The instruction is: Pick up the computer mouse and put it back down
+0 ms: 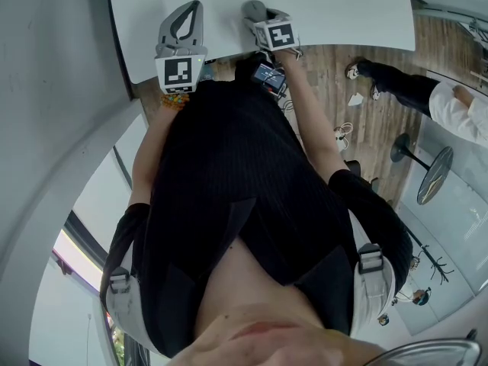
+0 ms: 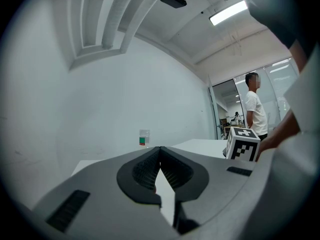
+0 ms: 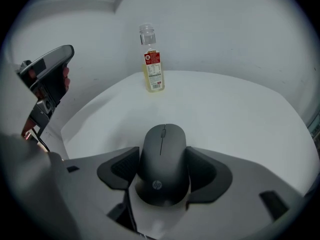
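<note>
Left gripper [image 2: 160, 151]: I am holding it with its jaws shut, ribbed pads meeting at the tips and nothing between them. In the head view it is lying over the near left edge of the white tabletop [image 1: 328, 6], its marker cube [image 1: 181, 72] facing up toward me. Looking along the left gripper, a clear bottle [image 2: 144, 139] with a red and green label is standing upright at the far side of the tabletop, close to the white wall [image 2: 100, 99]. In the right gripper view the same bottle is showing pale yellow liquid in its lower part, and it is standing well apart from the computer mouse [image 3: 162, 144]. Right gripper [image 3: 164, 171]: I am gripping the dark computer mouse with it, jaws closed in so that one pad is pressing each long side. The mouse's rear end is sitting between the jaws and its scroll wheel end is pointing away from me toward the bottle. I cannot tell whether the mouse is resting on the tabletop or hanging just above it. Farther right, beyond the tabletop, a person in a white shirt [image 2: 256, 111] is standing on the wood floor [image 1: 335, 75] in front of glass partitions.
</note>
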